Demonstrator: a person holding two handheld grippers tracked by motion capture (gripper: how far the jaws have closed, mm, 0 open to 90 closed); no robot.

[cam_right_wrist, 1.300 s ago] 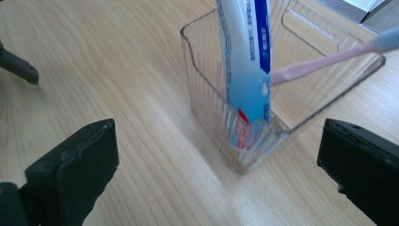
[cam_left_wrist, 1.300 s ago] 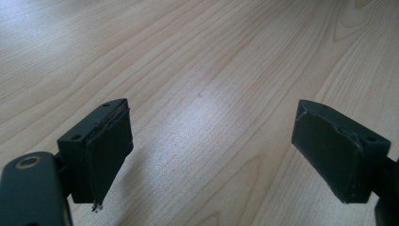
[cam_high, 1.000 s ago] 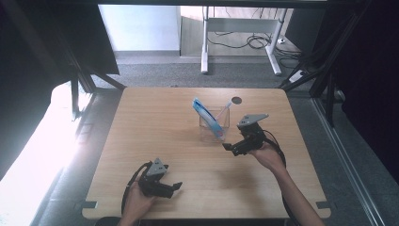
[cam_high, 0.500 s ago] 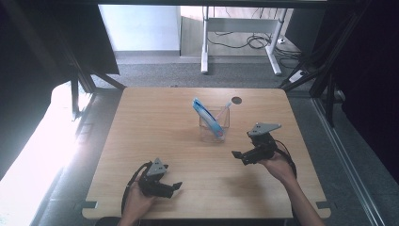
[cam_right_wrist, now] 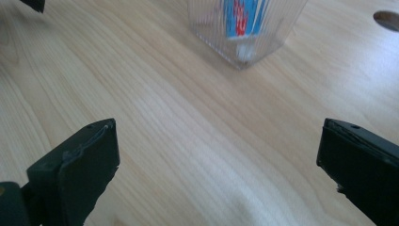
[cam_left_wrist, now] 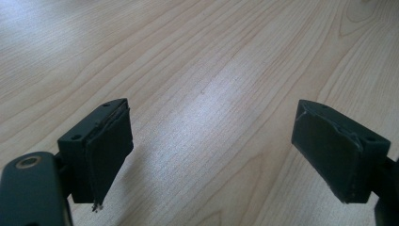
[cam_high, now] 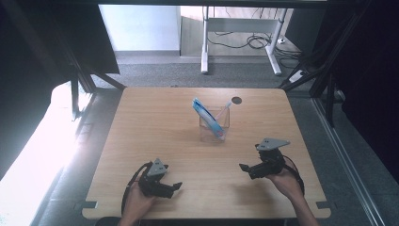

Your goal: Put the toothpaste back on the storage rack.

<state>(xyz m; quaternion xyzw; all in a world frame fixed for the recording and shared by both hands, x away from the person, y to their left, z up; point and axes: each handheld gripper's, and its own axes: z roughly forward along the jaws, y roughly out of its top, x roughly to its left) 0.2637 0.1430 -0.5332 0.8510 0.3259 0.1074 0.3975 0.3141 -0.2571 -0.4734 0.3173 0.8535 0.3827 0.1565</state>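
Observation:
A clear plastic cup (cam_high: 214,125) stands near the middle of the wooden table (cam_high: 155,132). A blue toothpaste tube (cam_high: 206,117) leans in it, beside a thin white stick. The right gripper view shows the cup (cam_right_wrist: 244,33) ahead, with the tube (cam_right_wrist: 242,16) inside. My right gripper (cam_high: 243,167) is open and empty, held low at the front right, well short of the cup; its jaws (cam_right_wrist: 216,174) stand wide apart. My left gripper (cam_high: 178,186) rests open at the front left, over bare wood (cam_left_wrist: 211,141).
A dark round hole (cam_high: 236,100) lies in the table behind the cup. Beyond the far edge stands a white desk frame (cam_high: 240,42) with cables on the floor. Dark stands flank both sides of the table.
My right gripper has drawn back from the cup toward the front right edge, empty. The tube stays in the cup. The left gripper has not moved.

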